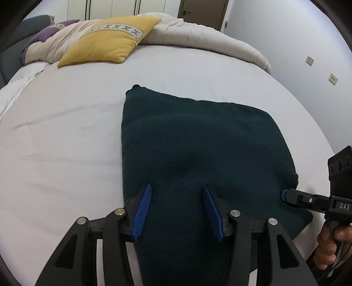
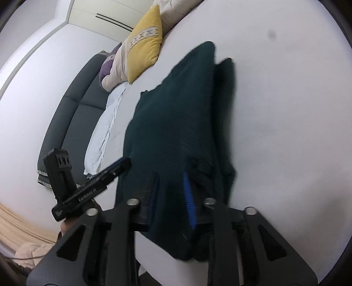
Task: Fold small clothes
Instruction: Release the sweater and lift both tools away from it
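A dark green knitted garment (image 1: pixel 193 145) lies folded flat on the white bed sheet (image 1: pixel 66 132). My left gripper (image 1: pixel 177 189) is open, its blue pads just above the garment's near part, holding nothing. My right gripper (image 1: pixel 283 195) comes in from the right at the garment's near right edge. In the right wrist view the right gripper (image 2: pixel 171 176) is open, its fingers astride the garment (image 2: pixel 176 110), whose near end hangs over the bed edge. The left gripper (image 2: pixel 120 164) shows at the left of that view.
A yellow cushion (image 1: pixel 110 41) and a beige and purple duvet (image 1: pixel 198 33) lie at the far side of the bed. A dark grey headboard (image 2: pixel 72 114) runs along the left. A door (image 1: pixel 202 11) and wall sockets (image 1: pixel 310 60) are behind.
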Motion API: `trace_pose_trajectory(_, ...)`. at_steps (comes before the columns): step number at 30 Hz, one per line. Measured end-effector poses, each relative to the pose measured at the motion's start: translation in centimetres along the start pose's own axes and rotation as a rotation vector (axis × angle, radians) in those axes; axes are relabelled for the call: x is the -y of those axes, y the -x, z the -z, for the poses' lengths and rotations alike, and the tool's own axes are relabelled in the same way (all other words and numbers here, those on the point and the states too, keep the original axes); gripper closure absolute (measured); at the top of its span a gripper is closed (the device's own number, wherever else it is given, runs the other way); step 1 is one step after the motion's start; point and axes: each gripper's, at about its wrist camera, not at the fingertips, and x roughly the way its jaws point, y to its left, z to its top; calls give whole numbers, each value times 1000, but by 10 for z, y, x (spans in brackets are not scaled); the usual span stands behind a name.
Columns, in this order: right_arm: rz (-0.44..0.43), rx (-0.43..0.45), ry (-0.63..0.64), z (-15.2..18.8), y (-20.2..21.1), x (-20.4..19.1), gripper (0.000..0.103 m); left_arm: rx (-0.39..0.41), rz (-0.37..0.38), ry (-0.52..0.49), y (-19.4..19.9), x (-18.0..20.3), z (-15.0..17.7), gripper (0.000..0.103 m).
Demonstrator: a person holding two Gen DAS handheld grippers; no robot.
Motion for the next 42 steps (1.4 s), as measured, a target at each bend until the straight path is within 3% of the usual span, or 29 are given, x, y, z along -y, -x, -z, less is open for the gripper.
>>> trace_pose_trajectory(4,71,2,48,5,13,-8,86,4,12,11,-1,-4,-1,50)
trace_pose_trajectory(6,107,0,58,6,20,-20,80,14,3,15,7,-2,1,50)
trace_pose_trajectory(10,68,6,198,13,29,-63,79,45,-22,-3,21,6,9,50)
trace_pose_trajectory(11,76,0,213,14,26,-66,74,45,-29,-9,19,6,11,50)
trace_pose_trajectory(14,168,-50,175,20,6,-48,71,56,-37,-7,18,6,17,50)
trace_pose_trajectory(17,111,-2,139,25,12,-37,72,68,-37,-13,25,5,22,50)
trace_pose_trajectory(21,178,45,176,28,43,-41,70,133,-39,29,48,-3,28,50)
trace_pose_trajectory(23,250,101,198,23,63,-49,69,213,-64,45,71,-6,31,43)
trace_pose_trajectory(25,325,195,252,20,89,-68,67,334,-130,49,103,-6,33,17)
trace_pose_trajectory(27,388,307,318,18,112,-93,51,455,-202,29,133,-1,34,0)
trace_pose_trajectory(28,428,376,359,19,124,-108,43,516,-237,15,148,3,35,0)
trace_pose_trajectory(30,485,514,440,18,144,-137,16,620,-315,-16,177,12,35,0)
trace_pose_trajectory(32,539,662,529,27,162,-165,1,677,-363,-12,203,19,32,0)
trace_pose_trajectory(34,614,806,596,39,175,-192,0,708,-367,6,222,23,28,0)
trace_pose_trajectory(36,643,880,652,44,188,-216,0,740,-351,17,246,28,25,0)
trace_pose_trajectory(39,590,893,689,53,203,-243,0,798,-355,3,272,36,25,0)
trace_pose_trajectory(42,484,919,670,55,220,-261,0,782,-397,-13,280,40,23,0)
